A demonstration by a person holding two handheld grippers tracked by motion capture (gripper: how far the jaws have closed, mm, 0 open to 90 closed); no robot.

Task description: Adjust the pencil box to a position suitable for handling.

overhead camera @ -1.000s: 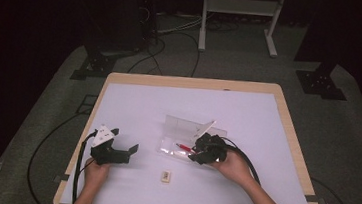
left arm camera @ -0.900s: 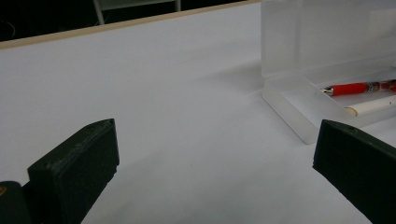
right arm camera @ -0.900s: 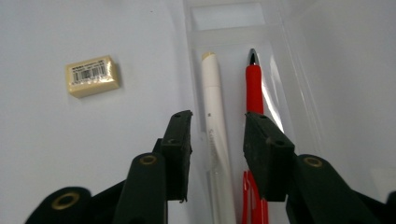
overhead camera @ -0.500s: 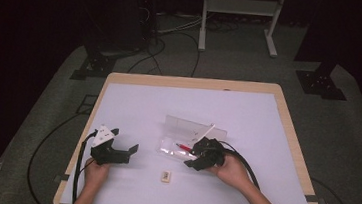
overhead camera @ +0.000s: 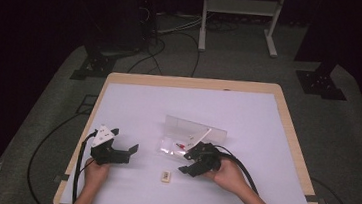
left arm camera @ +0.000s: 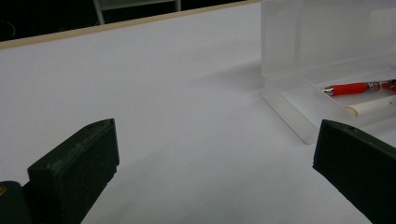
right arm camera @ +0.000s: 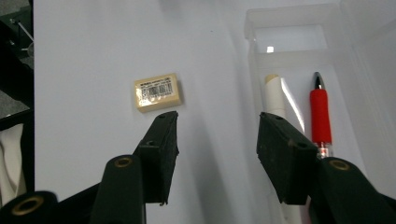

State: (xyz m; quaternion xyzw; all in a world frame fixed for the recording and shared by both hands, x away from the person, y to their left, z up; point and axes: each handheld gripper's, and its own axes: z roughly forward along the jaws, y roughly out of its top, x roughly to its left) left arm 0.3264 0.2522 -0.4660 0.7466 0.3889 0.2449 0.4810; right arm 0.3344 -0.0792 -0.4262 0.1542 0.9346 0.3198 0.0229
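A clear plastic case (overhead camera: 174, 147) lies open mid-table with its lid (overhead camera: 194, 128) raised. In its tray rest a red pen (right arm camera: 320, 112) and a white pen (right arm camera: 275, 98). A small cream eraser (overhead camera: 165, 176) lies on the table near the front edge. My right gripper (overhead camera: 186, 163) hovers just in front of the case; its jaws have just been opening and stand open with nothing between them, the eraser (right arm camera: 156, 91) ahead and to the left of its left jaw. My left gripper (overhead camera: 131, 150) rests on the table at the left, open and empty, facing the case (left arm camera: 299, 102).
The white table top (overhead camera: 229, 106) has a wooden rim. Cables trail from both grippers off the near edge. Beyond the table are a dark floor, a white stand and stand bases.
My right gripper has drawn back from the case toward the near edge. The left gripper has not moved.
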